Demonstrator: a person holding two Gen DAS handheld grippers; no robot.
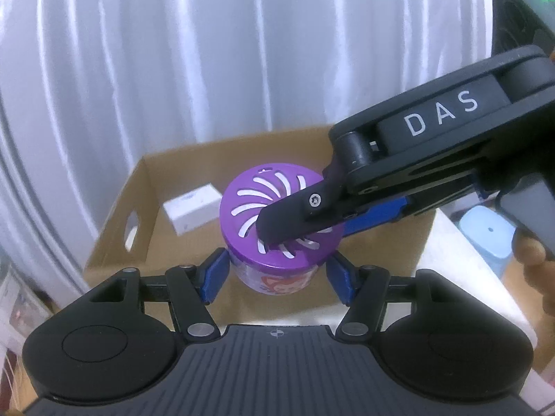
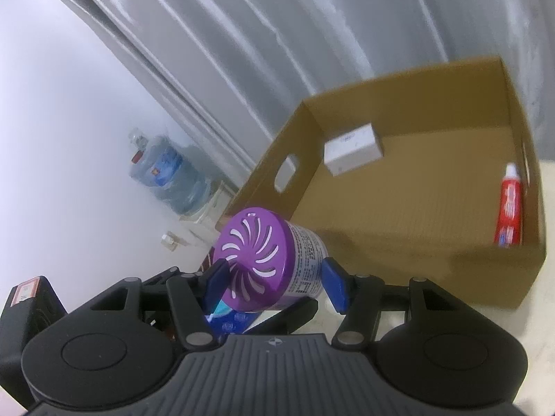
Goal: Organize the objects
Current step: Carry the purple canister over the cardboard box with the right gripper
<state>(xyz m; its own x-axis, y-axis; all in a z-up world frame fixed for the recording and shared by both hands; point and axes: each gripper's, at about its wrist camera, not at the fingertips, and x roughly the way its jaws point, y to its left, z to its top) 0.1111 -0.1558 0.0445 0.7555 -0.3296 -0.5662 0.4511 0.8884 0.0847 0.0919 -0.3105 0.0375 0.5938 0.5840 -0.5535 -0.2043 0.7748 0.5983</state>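
Observation:
A jar with a purple slotted lid (image 1: 263, 201) and a printed label hangs in the air near the front of an open cardboard box (image 1: 114, 215). My left gripper (image 1: 275, 274) is shut on the jar's sides, its blue pads (image 1: 216, 270) pressing on each flank. My right gripper (image 1: 288, 228) reaches in from the right with one black finger across the lid. In the right wrist view the jar (image 2: 253, 253) lies sideways between my right gripper's (image 2: 274, 279) pads, one on the lid, one at the base. Parts of the left gripper (image 2: 229, 322) show under the jar.
Inside the box (image 2: 416, 277) lie a small white carton (image 2: 352, 152) at the back left and a red toothpaste tube (image 2: 510, 208) along the right wall. A water bottle (image 2: 166, 176) stands on the floor by the curtain. A blue stool (image 1: 485, 239) and a person's hand (image 1: 530, 253) are at the right.

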